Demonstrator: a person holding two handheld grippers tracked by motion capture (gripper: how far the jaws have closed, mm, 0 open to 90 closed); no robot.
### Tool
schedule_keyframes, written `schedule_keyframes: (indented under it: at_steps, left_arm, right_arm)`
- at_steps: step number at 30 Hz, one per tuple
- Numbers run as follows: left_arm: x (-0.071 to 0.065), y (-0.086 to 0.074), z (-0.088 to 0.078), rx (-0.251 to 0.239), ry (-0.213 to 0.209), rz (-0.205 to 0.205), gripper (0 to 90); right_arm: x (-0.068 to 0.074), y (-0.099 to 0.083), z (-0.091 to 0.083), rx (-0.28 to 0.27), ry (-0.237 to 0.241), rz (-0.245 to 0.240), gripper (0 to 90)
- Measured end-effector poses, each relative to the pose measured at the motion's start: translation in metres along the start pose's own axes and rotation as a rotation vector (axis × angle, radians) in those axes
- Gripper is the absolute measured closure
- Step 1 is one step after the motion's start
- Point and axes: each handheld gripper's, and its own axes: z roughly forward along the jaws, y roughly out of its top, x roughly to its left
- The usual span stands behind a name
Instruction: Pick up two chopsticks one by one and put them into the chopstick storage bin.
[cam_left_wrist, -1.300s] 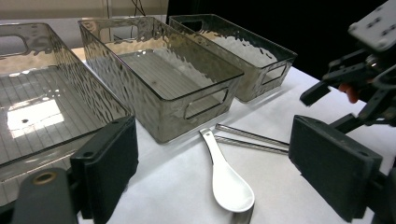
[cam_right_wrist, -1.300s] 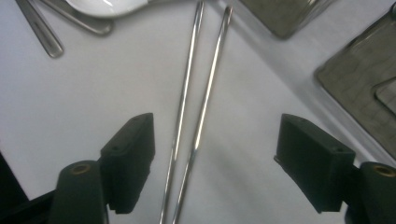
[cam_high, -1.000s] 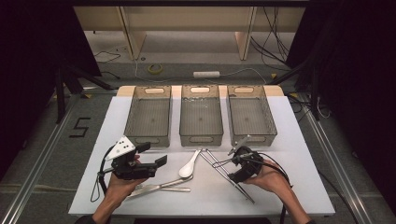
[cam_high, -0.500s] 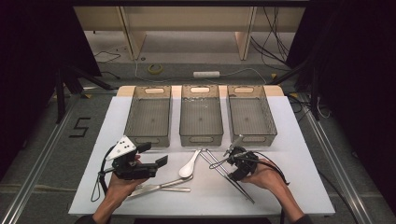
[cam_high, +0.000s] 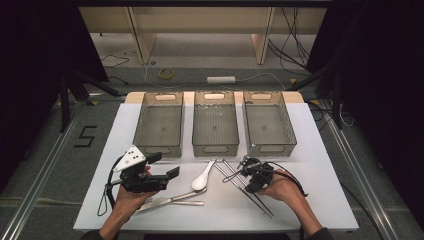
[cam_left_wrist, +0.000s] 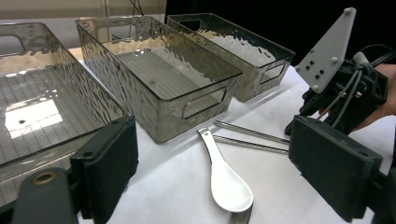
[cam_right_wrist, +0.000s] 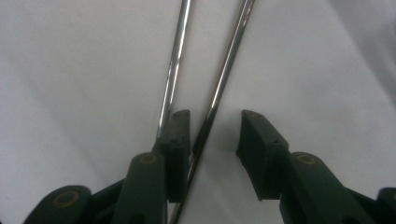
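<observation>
Two metal chopsticks (cam_high: 262, 207) lie slanted on the white table (cam_high: 320, 165), next to a white ceramic spoon (cam_high: 202, 177). My right gripper (cam_high: 250, 179) points down onto them. In the right gripper view its jaws have just been closing. One chopstick (cam_right_wrist: 229, 60) runs between them beside the left pad, and the right pad stands clear of it. The other chopstick (cam_right_wrist: 173, 60) passes outside, under the left jaw. My left gripper (cam_high: 165, 165) is held open above the table, left of the spoon (cam_left_wrist: 226, 182), with nothing between its pads.
Three clear plastic bins stand in a row at the back: left (cam_high: 145, 125), middle (cam_high: 196, 125), right (cam_high: 289, 125). Two metal utensils (cam_high: 170, 200) lie near the front edge by my left hand. Floor cables and table legs lie beyond the table.
My right gripper has edged slightly left over the chopsticks and its jaws have narrowed around one of them. The left hand and gripper have stayed still.
</observation>
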Motion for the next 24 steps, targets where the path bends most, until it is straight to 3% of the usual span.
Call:
schedule_keyframes:
  at_steps: [8, 19, 24]
  left_arm:
    - [0.000, 0.000, 0.000, 0.001, -0.001, 0.002, 15.6]
    - [-0.001, 0.000, 0.000, 0.004, 0.002, 0.012, 15.6]
    - [0.000, 0.000, 0.001, 0.006, 0.001, 0.013, 15.7]
  right_arm:
    - [-0.003, 0.005, 0.001, 0.027, 0.006, -0.005, 78.1]
    - [-0.007, 0.009, 0.001, 0.051, 0.013, 0.029, 86.1]
    - [-0.008, 0.011, 0.001, 0.067, 0.011, 0.002, 86.6]
